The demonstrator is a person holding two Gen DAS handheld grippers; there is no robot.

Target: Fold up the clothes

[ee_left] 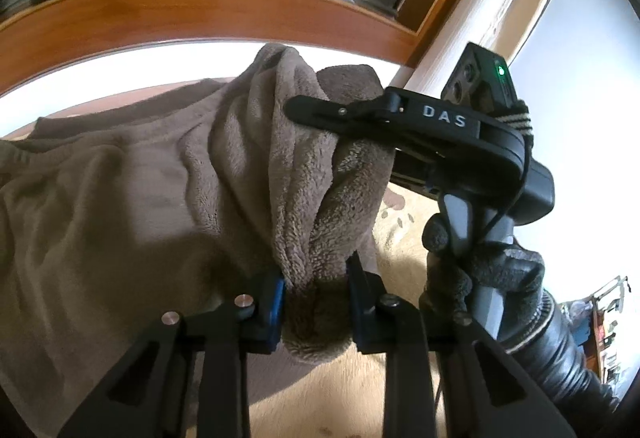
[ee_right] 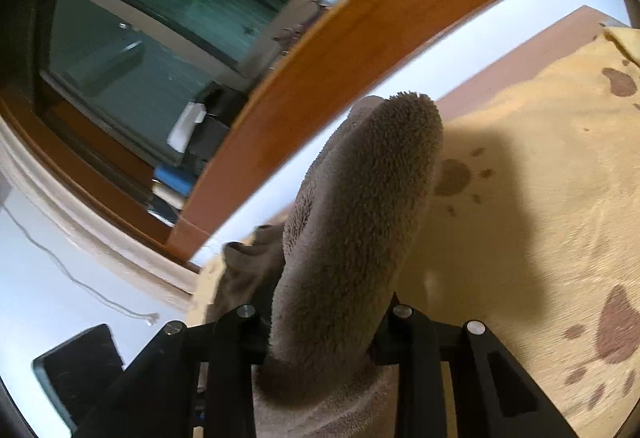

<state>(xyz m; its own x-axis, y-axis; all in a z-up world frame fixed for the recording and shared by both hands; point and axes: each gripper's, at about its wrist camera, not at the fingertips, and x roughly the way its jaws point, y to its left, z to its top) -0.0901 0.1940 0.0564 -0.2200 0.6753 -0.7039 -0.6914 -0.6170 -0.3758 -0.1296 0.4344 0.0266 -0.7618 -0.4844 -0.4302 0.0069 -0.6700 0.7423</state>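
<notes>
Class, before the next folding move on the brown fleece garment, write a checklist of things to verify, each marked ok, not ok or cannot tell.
1. Left tongs clamped on the brown fleece garment: ok.
2. Right tongs clamped on a thick bunch of the same fleece: ok.
3. Both grips close together, right tongs visible beside the left grip: ok.
4. Garment lifted clear of the paw-print blanket: cannot tell, its far part is out of view.
5. Garment hanging smooth: not ok, it is bunched and creased.
6. Which edges are held: cannot tell.
</notes>
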